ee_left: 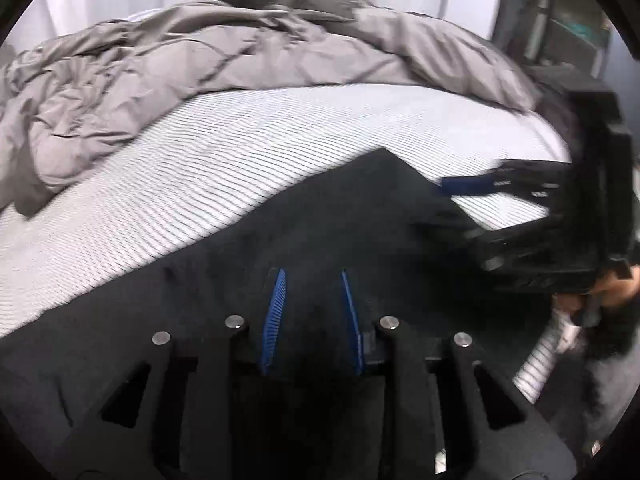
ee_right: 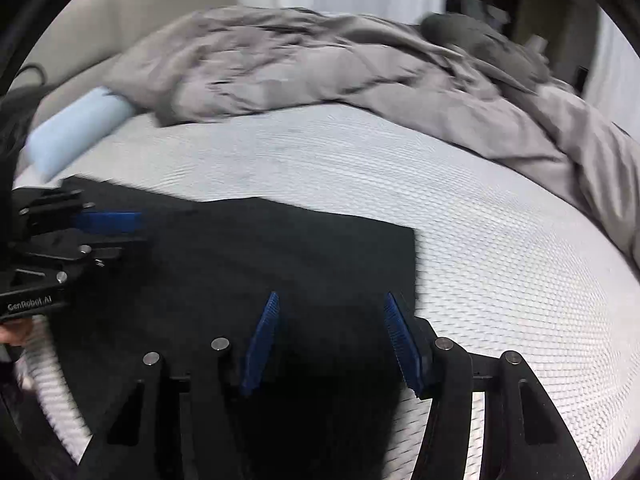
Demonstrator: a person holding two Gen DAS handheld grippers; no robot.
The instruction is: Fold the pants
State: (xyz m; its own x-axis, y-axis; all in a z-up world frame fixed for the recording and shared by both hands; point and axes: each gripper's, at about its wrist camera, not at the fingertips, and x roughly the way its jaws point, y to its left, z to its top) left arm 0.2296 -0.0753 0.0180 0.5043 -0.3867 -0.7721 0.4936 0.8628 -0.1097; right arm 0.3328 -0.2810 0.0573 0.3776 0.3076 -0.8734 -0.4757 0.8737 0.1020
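Bottom centre of left wrist view: left gripper (ee_left: pixel 313 320) with blue pads narrowly apart over black cloth; cannot tell whether any fold is pinched between them. Bottom centre of right wrist view: right gripper (ee_right: pixel 332 340) standing about half open, pads straddling the near right edge of the cloth, not visibly pressing on it. Black pants (ee_right: pixel 256 264) lying flat across lower left and centre of that view as a neat dark rectangle, far right corner crisp, resting on the white textured mattress (ee_right: pixel 480 248). Looks part folded already, judging by the squared outline. Both frames motion-blurred. Risks from here: cloth snagging on ribbed pads and dragging the top layer if either tool lifts away while catching fabric; fold edge skewing if one side pulls ahead of the other; dark cloth against dark fingers hiding a missed grip. Further back, pale blue pillow (ee_right: pixel 76 132) at left middle. Crumpled grey duvet (ee_right: pixel 320 68) across the upper frame, well apart from the pants, no interference likely.
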